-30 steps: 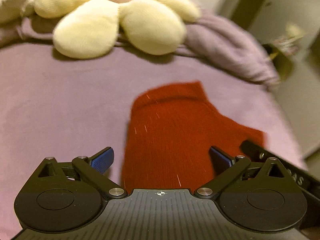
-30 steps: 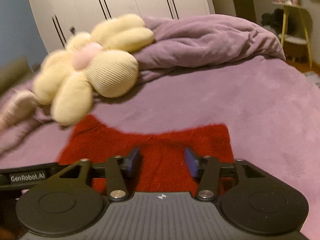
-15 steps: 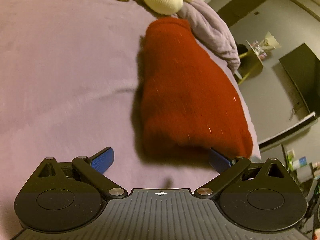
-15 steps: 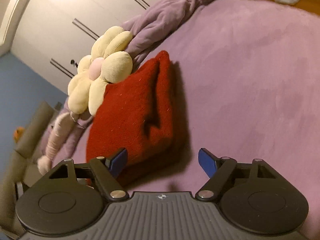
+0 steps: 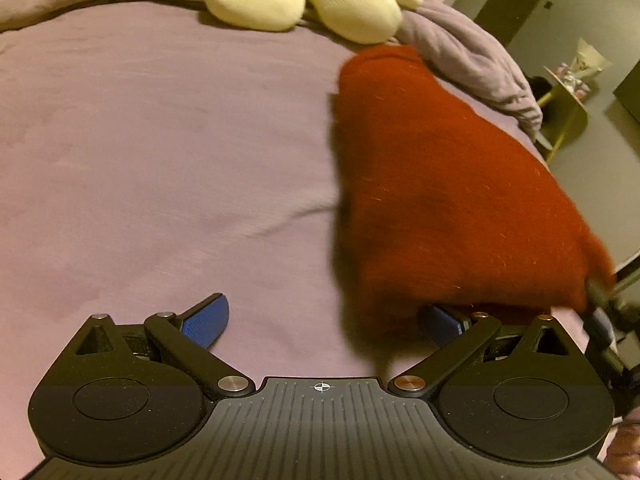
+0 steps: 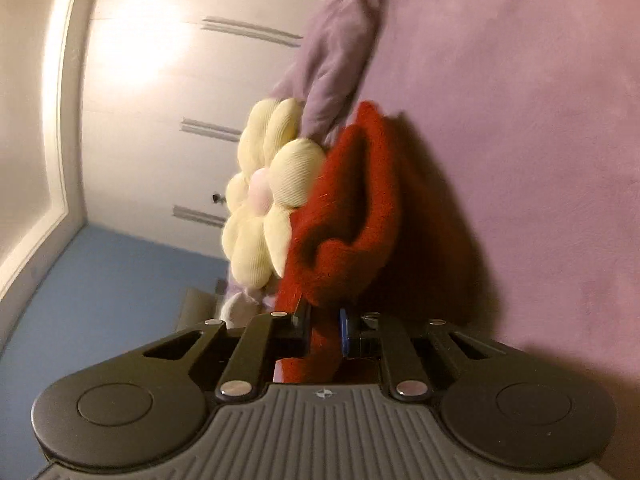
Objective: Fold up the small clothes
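Garment: folded fuzzy red knit piece [image 5: 448,200] on purple bed cover [image 5: 160,140], beside cream flower plush [image 6: 264,200].
R gripper [image 6: 325,330]: jaws just closed, clamped on red knit edge.
L gripper [image 5: 322,320]: jaws wide apart, nothing held.

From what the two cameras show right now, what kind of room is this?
Most likely a bedroom. The red garment lies on a purple bedspread, a flower-shaped plush cushion and a bunched purple blanket sit beyond it, and white wardrobe doors stand behind.
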A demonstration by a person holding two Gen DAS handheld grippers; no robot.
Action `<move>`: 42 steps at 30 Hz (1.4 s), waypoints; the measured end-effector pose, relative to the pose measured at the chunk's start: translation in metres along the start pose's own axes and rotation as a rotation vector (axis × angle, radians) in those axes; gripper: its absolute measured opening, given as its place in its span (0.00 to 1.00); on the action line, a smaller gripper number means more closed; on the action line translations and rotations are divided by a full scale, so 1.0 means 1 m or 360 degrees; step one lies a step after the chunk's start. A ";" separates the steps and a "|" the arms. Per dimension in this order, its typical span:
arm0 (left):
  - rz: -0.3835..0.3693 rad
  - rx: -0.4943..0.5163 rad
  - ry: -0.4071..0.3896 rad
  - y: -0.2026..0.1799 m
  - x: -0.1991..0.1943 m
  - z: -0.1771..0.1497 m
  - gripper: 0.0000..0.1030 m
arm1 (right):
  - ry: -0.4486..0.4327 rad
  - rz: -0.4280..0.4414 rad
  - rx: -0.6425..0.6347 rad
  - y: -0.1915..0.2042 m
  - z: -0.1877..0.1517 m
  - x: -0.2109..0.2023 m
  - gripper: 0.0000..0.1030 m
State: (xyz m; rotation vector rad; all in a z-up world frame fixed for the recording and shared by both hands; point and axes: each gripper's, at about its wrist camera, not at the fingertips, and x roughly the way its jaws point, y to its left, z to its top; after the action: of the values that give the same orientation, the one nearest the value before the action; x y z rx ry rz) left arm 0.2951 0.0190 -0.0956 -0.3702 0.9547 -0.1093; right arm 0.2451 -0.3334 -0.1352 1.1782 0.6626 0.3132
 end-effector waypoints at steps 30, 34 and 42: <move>-0.0859 -0.0450 0.0187 0.035 0.098 0.104 0.75 | 0.0489 -0.0075 -0.0371 0.003 0.093 0.126 0.69; -0.0859 -0.0390 0.0136 0.030 0.088 0.105 0.63 | 0.0477 -0.0079 -0.0359 0.006 0.087 0.122 0.59; -0.0853 -0.0366 0.0087 0.033 0.067 0.104 0.55 | 0.0460 0.0004 -0.0299 0.029 0.072 0.115 0.55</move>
State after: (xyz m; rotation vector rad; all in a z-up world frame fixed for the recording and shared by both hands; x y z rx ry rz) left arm 0.4161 0.0597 -0.1048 -0.8347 0.9042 -0.5022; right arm 0.3818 -0.3124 -0.1280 0.9620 0.8635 0.5430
